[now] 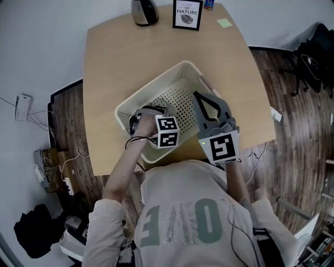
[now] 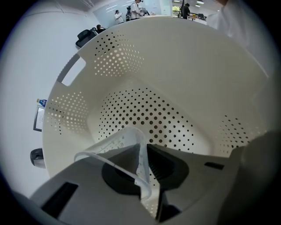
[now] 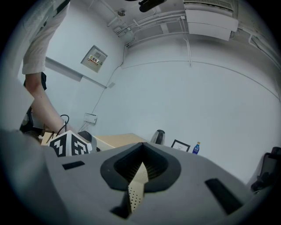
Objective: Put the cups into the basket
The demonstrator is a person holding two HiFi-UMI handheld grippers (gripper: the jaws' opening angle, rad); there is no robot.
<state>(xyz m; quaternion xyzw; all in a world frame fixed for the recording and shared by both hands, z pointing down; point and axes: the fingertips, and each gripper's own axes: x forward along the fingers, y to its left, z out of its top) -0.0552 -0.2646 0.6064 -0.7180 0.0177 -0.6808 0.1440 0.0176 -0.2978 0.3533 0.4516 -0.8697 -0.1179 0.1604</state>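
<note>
A cream perforated basket [image 1: 151,86] stands on the wooden table [image 1: 109,62] in the head view. My left gripper [image 1: 143,119] reaches steeply down into its near left corner. In the left gripper view the left gripper [image 2: 145,147] is shut on the wall of a clear plastic cup [image 2: 116,147], one jaw inside the cup and one outside, low over the basket's dotted floor [image 2: 145,110]. My right gripper [image 1: 201,99] lies almost level at the basket's right rim. In the right gripper view the right gripper [image 3: 141,151] is shut with a strip of the basket wall [image 3: 135,186] between its jaws.
At the table's far edge stand a metal kettle [image 1: 144,11], a framed picture [image 1: 188,14], a blue bottle [image 1: 209,4] and a green sticky note [image 1: 224,23]. A black chair [image 1: 313,49] stands on the wooden floor to the right. Cables lie on the floor at the left.
</note>
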